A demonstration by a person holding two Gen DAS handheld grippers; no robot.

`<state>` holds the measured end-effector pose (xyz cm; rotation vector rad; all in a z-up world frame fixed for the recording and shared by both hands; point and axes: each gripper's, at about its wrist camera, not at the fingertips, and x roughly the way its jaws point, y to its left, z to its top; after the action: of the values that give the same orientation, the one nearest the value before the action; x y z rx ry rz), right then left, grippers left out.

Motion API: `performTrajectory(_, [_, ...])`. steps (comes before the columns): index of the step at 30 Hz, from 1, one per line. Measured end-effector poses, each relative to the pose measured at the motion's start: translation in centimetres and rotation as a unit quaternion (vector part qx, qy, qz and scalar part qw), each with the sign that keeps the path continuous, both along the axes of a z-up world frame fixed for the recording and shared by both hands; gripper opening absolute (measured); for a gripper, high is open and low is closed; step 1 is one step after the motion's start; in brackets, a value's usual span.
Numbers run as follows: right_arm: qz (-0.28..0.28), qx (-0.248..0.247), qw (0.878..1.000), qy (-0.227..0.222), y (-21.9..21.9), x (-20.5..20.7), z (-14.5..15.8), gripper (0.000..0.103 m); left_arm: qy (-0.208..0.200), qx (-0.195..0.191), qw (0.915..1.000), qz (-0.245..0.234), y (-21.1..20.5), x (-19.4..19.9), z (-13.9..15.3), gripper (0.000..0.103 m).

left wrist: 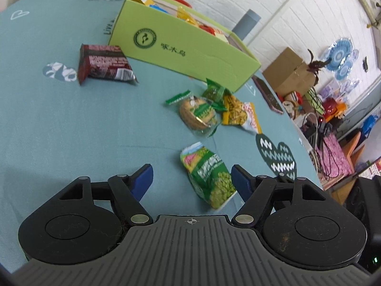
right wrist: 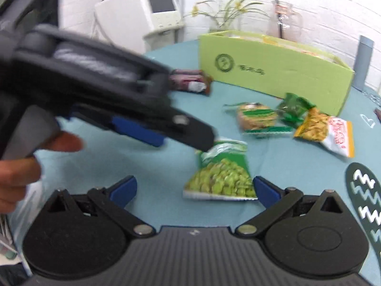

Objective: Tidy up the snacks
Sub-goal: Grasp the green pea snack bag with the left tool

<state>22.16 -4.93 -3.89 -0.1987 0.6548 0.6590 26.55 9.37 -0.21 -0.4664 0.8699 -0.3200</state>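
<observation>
My left gripper (left wrist: pixel 191 181) has its blue pads apart and nothing pinched; the green pea packet (left wrist: pixel 209 175) lies flat on the teal tablecloth (left wrist: pixel 59 131) in the lower middle of the left wrist frame, near the right-hand pad, though I can't quite tell whether it touches. In the right wrist view that same gripper (right wrist: pixel 188 140) crosses the left half of the frame, blurred, with a hand (right wrist: pixel 16 171) at the left edge, its tip just over the packet's top edge. My right gripper (right wrist: pixel 194 188) is also spread wide and empty, the pea packet (right wrist: pixel 220 176) lying between its pads at lower centre.

Above centre in the left wrist frame sits a wrapped round biscuit (left wrist: pixel 197 115), with a small green packet (left wrist: pixel 213 91) and a yellow-and-white snack bag (left wrist: pixel 240 114) just beside it. A dark red packet (left wrist: pixel 104 64) lies at the upper left, close to the lime-green box (left wrist: pixel 181 47), which stands open at the top with several snacks already in it.
</observation>
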Motion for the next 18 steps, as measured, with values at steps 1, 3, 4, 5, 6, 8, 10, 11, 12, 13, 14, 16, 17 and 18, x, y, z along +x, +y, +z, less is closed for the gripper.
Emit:
performTrajectory(1, [0.009, 0.005, 1.000, 0.003, 0.2, -0.4, 0.0, 0.102, 0.002, 0.002, 1.0000, -0.001, -0.1, 0.0, -0.1, 0.058])
performTrajectory(3, [0.014, 0.001, 1.000, 0.000, 0.4, -0.9, 0.0, 0.102, 0.000, 0.004, 1.0000, -0.002, -0.2, -0.1, -0.2, 0.058])
performTrajectory(4, [0.009, -0.003, 1.000, -0.004, 0.4, -0.9, 0.1, 0.102, -0.001, 0.005, 1.0000, -0.003, -0.3, -0.1, -0.2, 0.058])
performTrajectory(5, [0.002, -0.006, 1.000, -0.008, 0.4, -0.8, 0.1, 0.102, -0.001, 0.004, 1.0000, -0.004, -0.3, -0.2, -0.1, 0.058])
performTrajectory(6, [-0.006, -0.005, 1.000, -0.009, 0.3, -0.7, 0.1, 0.102, 0.000, 0.004, 1.0000, -0.006, -0.4, -0.2, -0.1, 0.058])
performTrajectory(8, [-0.013, 0.003, 1.000, -0.003, 0.2, -0.1, 0.1, 0.102, -0.001, 0.006, 1.0000, -0.006, -0.4, -0.2, -0.2, 0.059])
performTrajectory(10, [-0.014, 0.009, 1.000, 0.004, 0.3, 0.3, 0.0, 0.102, 0.000, 0.005, 1.0000, -0.005, -0.3, -0.1, -0.2, 0.059])
performTrajectory(11, [-0.013, 0.010, 1.000, 0.006, 0.5, 0.4, -0.2, 0.102, 0.000, 0.005, 1.0000, -0.005, -0.4, -0.1, -0.2, 0.060])
performTrajectory(12, [-0.012, 0.008, 1.000, 0.005, 0.6, 0.3, -0.3, 0.102, 0.000, 0.006, 1.0000, -0.006, -0.4, 0.0, -0.2, 0.060])
performTrajectory(13, [-0.011, 0.005, 1.000, 0.001, 0.8, 0.2, -0.4, 0.102, -0.001, 0.007, 1.0000, -0.006, -0.5, 0.1, -0.2, 0.061])
performTrajectory(14, [-0.011, 0.002, 1.000, 0.000, 0.9, 0.2, -0.4, 0.102, -0.001, 0.008, 0.9999, -0.007, -0.6, 0.1, -0.2, 0.061])
performTrajectory(16, [-0.012, 0.001, 1.000, -0.001, 0.9, 0.3, -0.4, 0.102, -0.002, 0.013, 0.9999, -0.009, -0.8, 0.2, -0.2, 0.062])
performTrajectory(17, [-0.012, 0.002, 1.000, -0.002, 0.9, 0.4, -0.4, 0.102, -0.003, 0.016, 0.9998, -0.010, -0.9, 0.3, -0.2, 0.062])
performTrajectory(18, [-0.011, 0.002, 1.000, -0.002, 0.9, 0.4, -0.4, 0.102, -0.003, 0.016, 0.9998, -0.010, -0.9, 0.3, -0.2, 0.062])
